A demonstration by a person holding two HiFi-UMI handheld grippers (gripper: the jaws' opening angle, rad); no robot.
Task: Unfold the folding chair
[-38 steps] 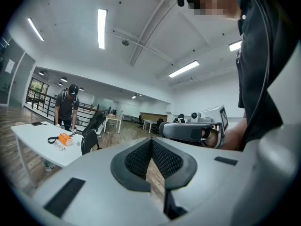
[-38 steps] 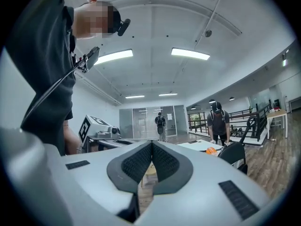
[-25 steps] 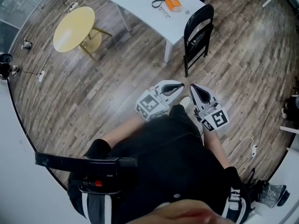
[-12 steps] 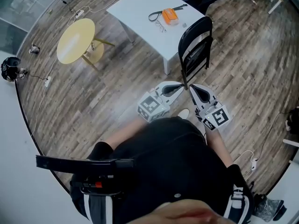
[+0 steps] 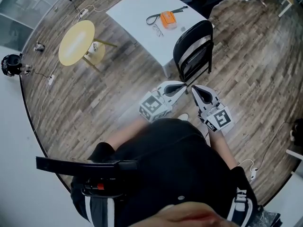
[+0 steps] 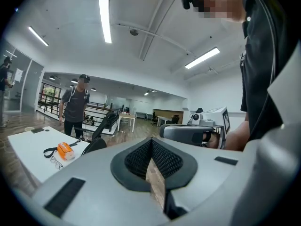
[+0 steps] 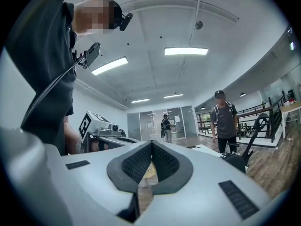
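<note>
Black and still folded flat, the folding chair (image 5: 193, 51) stands upright on the wooden floor (image 5: 94, 93). It is just beside the near corner of the white tabletop (image 5: 137, 18) and appears to lean on it. The person carrying the rig has walked up to it over the past second: the chair, which sat further off, now lies just ahead of both tools. The left gripper (image 5: 183, 85) and right gripper (image 5: 193, 88) are held side by side, tips almost meeting, pointing toward the chair's lower legs without touching it. Both sets of jaws are pressed fully together with nothing between them. The approach looks nearly done, but the unfolding itself has not begun. The jaws will likely have to part before either can take hold of the frame or seat.
</note>
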